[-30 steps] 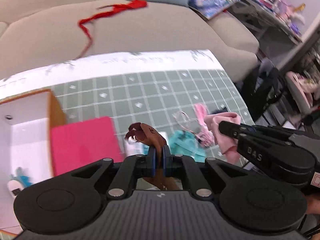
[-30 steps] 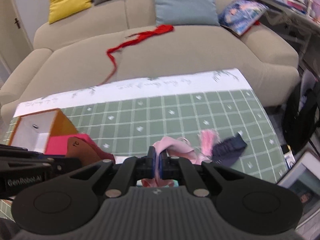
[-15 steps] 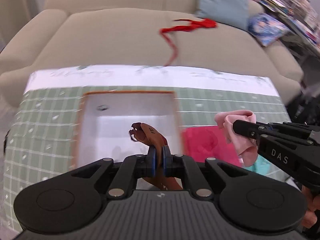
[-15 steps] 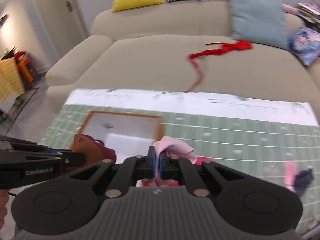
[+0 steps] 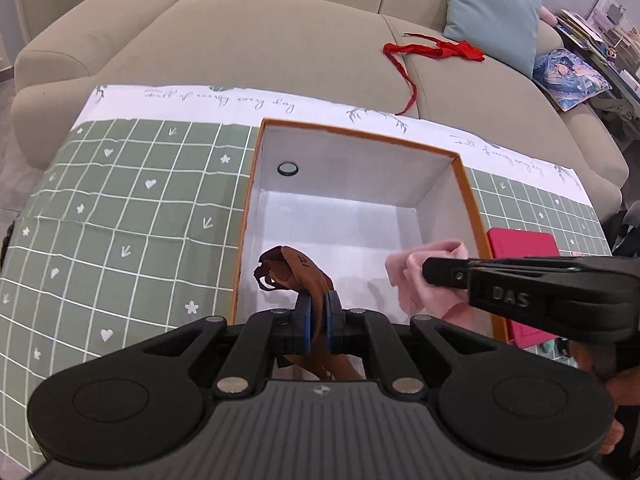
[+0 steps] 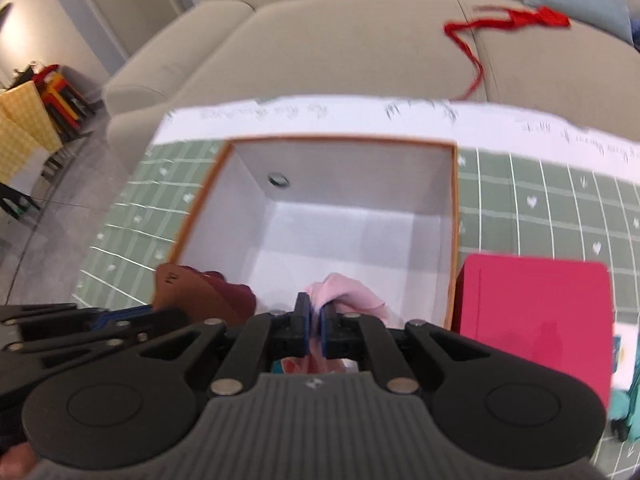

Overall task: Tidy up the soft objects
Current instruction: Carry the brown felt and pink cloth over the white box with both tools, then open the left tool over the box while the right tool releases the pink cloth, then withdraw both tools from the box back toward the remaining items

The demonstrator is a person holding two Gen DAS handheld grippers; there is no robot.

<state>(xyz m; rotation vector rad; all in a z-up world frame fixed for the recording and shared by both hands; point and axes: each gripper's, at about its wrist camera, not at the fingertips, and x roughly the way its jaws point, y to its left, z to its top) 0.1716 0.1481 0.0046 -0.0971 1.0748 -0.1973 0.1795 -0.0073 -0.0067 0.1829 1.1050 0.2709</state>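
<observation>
My right wrist view is motion-blurred; a teal fabric item [image 6: 630, 396] is cut off at the tablecloth's right edge.

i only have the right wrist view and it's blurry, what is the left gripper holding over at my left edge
Observer: The left gripper is shut on a brown leather-like piece, sharp in its own camera.
Operator: is it over the box yet
Observer: Yes, the piece hangs over the near left part of the orange-rimmed box.
Operator: anything in the box already
Observer: The left view shows only its bare white floor and a round hole in the far wall.
Operator: and my pink cloth
Observer: From the left, the pink cloth in the right gripper hangs inside the box's right rim.
</observation>
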